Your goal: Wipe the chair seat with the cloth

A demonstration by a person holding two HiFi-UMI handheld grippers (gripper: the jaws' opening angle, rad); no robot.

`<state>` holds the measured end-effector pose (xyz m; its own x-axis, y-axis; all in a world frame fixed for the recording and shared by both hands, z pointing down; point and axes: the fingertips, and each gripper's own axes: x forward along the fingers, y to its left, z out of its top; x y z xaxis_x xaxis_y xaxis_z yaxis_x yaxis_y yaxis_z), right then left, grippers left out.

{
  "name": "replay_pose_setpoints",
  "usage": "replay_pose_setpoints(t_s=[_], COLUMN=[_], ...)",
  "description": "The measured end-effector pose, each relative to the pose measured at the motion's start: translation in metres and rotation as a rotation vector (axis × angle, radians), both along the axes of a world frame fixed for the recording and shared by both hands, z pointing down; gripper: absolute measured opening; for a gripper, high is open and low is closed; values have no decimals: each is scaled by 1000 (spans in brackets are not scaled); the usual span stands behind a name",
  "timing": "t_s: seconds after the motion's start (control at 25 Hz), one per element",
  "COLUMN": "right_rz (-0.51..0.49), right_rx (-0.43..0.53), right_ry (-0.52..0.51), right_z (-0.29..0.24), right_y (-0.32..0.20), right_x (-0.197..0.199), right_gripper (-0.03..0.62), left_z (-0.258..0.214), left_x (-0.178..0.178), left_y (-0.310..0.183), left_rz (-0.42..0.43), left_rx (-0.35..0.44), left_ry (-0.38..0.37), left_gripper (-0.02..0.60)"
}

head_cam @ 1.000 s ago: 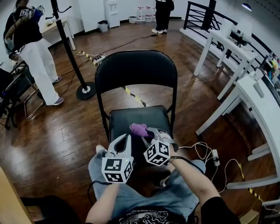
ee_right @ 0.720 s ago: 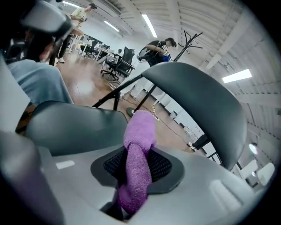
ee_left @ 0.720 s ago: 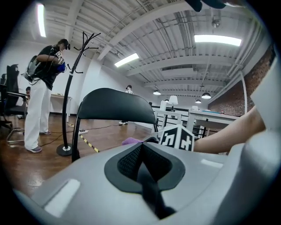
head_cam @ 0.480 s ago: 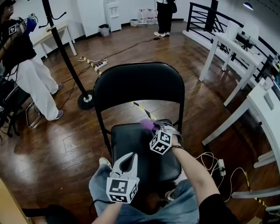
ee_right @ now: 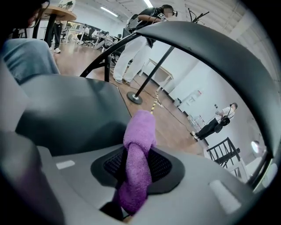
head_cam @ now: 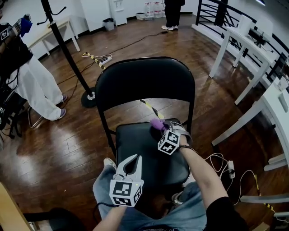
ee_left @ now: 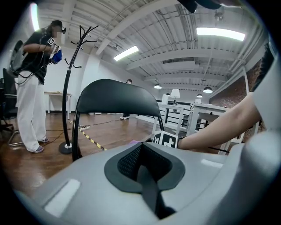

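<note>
Currently purple cloth (ee_right: pixel 138 162) clamped in right gripper (head_cam: pixel 161 128), at chair seat's (head_cam: pixel 140 149) back right corner; wiping in progress, judged; next stroke needs downward pressure, dragging forward across seat; left gripper (head_cam: pixel 134 159) jaws together, empty, over front edge

Bunched purple cloth (head_cam: pixel 156 124) over black chair seat (head_cam: pixel 139 145)

One black folding chair (head_cam: pixel 144 83) and one purple cloth (head_cam: pixel 157 125) are counted. Two grippers are seen: the left gripper (head_cam: pixel 134 159) and the right gripper (head_cam: pixel 161 130). Two bystanders are counted, a near bystander (head_cam: pixel 27 81) and a far bystander (head_cam: pixel 173 11). One coat stand (head_cam: pixel 67 54) is seen, and two power strips, a far power strip (head_cam: pixel 103 59) and a near power strip (head_cam: pixel 231 168).
</note>
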<state>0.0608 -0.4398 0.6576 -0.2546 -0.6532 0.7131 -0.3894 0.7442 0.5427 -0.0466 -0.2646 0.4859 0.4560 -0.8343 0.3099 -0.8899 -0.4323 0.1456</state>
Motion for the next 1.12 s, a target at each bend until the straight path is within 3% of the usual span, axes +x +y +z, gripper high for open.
replay_pose_setpoints(t_s=[0.84,1.12], right_rz=[-127,-110], right_rx=[-53,-66], right_ry=[-62,-97], right_z=[-10,-11], right_y=[228,281], right_x=[-8,-12], right_gripper=[94,95], left_z=[-12,-6], left_x=[40,47], left_y=[54,69], left_rz=[39,58], left_rx=[34,35], left_ry=[32,21], left_gripper=[3,4])
